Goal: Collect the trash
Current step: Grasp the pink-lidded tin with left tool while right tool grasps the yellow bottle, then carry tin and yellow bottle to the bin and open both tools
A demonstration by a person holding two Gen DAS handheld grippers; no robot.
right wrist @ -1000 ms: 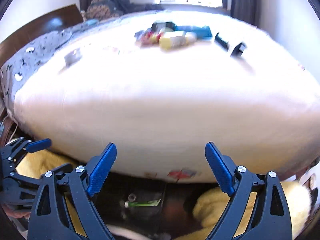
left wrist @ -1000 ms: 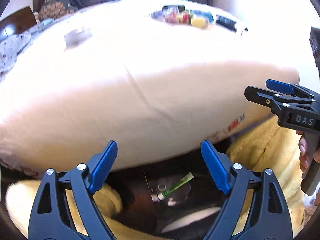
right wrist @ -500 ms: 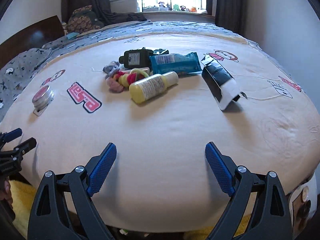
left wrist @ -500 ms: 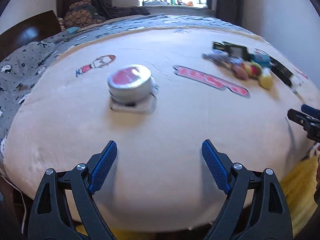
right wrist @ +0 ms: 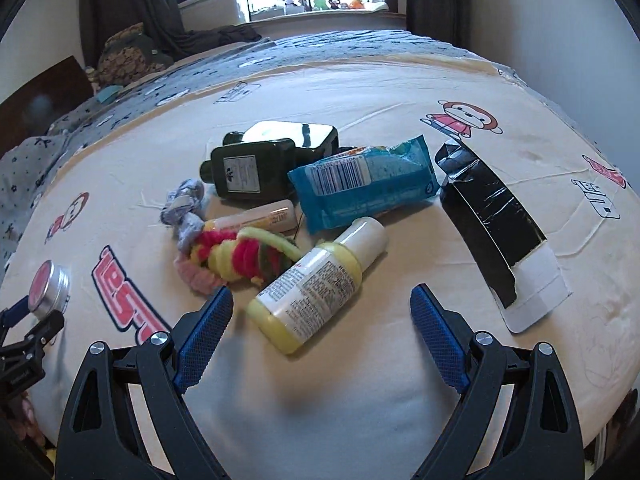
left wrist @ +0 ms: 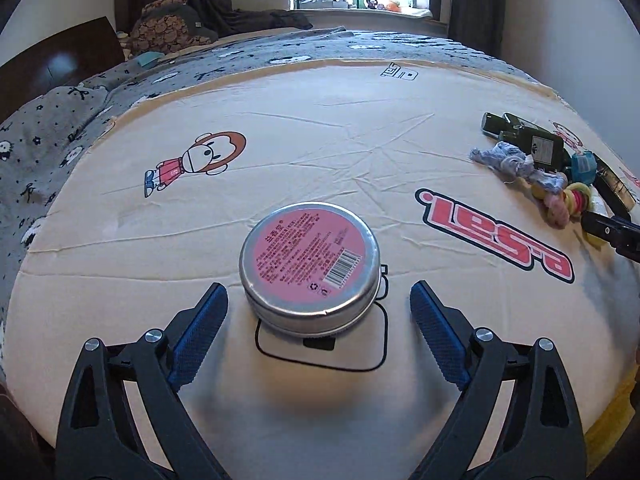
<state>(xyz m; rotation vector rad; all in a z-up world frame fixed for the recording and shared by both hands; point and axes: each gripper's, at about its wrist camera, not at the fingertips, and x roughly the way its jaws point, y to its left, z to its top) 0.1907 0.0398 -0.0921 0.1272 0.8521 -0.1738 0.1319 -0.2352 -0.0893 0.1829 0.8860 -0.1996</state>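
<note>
A round metal tin with a pink label (left wrist: 310,268) sits on the cream bedsheet (left wrist: 340,148). My left gripper (left wrist: 318,322) is open, its jaws either side of the tin's near edge. The tin also shows at the left in the right wrist view (right wrist: 50,290). My right gripper (right wrist: 320,328) is open, just before a yellow bottle with a white cap (right wrist: 320,284). Behind it lie a colourful scrunchie (right wrist: 240,258), a blue wipes pack (right wrist: 366,184), a dark bottle (right wrist: 252,172), a small tube (right wrist: 256,218) and a flattened black and white box (right wrist: 496,224).
A grey patterned blanket (left wrist: 72,120) covers the far and left side of the bed. A dark headboard (left wrist: 48,76) stands at the left. A window sill with toys (right wrist: 320,4) is at the back. A white wall (right wrist: 560,40) runs along the right.
Both grippers have risen from below the bed's edge and moved forward over the sheet. The left one has closed in on the tin, the right one on the yellow bottle.
</note>
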